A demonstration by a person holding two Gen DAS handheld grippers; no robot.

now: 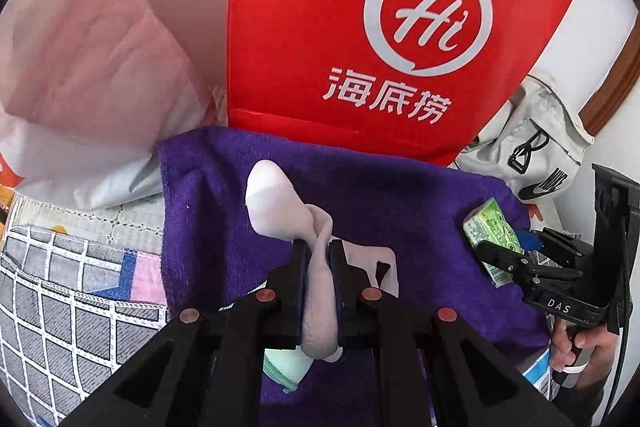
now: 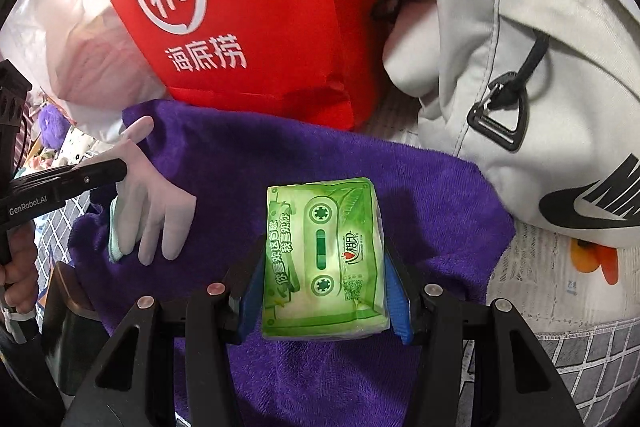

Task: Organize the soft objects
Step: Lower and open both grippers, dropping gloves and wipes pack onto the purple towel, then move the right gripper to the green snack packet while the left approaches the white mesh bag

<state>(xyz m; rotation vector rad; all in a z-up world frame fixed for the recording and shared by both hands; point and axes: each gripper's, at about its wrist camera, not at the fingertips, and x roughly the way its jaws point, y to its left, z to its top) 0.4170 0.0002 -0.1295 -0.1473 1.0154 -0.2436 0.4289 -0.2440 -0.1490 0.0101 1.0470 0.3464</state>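
Note:
My left gripper [image 1: 319,247] is shut on a pale pink-white sock [image 1: 276,207], whose toe sticks out ahead over a purple towel [image 1: 400,195]. A mint-green cloth [image 1: 286,367] lies under the sock near the gripper's base. In the right wrist view, my right gripper [image 2: 323,267] grips a green tissue pack [image 2: 322,251] between its blue pads, just above the purple towel [image 2: 280,155]. The left gripper [image 2: 116,173] shows at the left there, with the sock [image 2: 160,203] hanging from it. The right gripper [image 1: 508,247] and tissue pack [image 1: 490,223] appear at the right in the left wrist view.
A red bag [image 1: 360,27] with a white logo stands behind the towel. A grey sports bag [image 2: 520,67] lies to the right, and a white plastic bag [image 1: 88,67] with pink contents to the left. A checked grey quilt [image 1: 60,299] covers the near left.

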